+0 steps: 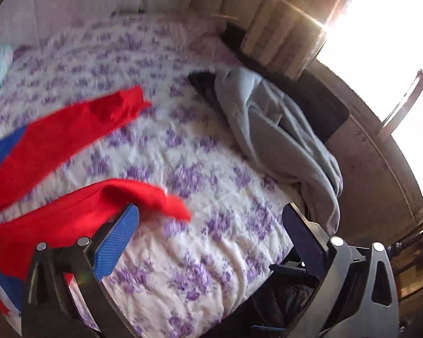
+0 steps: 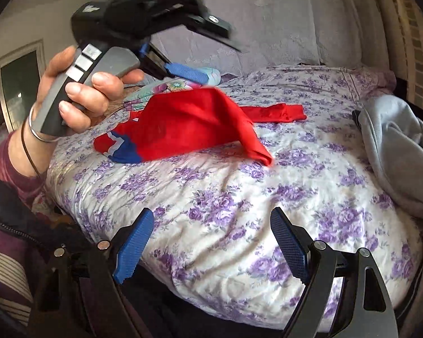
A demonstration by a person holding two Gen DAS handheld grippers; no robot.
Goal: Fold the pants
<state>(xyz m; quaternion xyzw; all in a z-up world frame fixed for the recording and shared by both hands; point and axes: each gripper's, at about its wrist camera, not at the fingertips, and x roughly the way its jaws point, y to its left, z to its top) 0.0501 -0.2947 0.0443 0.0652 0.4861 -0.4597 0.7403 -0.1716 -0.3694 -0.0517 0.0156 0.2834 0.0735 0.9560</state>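
Right wrist view shows the red pants (image 2: 189,124) lying crumpled on the bed (image 2: 239,197), not folded yet. Both grippers are open and hold nothing. The left gripper (image 1: 208,239) is lifted beside the pants; the right gripper (image 2: 211,242) is near the bed edge. Next, I think, grab the legs and spread them flat.

readable text: none | black-and-grey handheld gripper body (image 2: 143,8): pale logo mark on top, too blurred to read | three grey buttons on its handle (image 2: 83,62): faint marks, illegible | red pants with blue-and-white band (image 2: 183,124): no legible print
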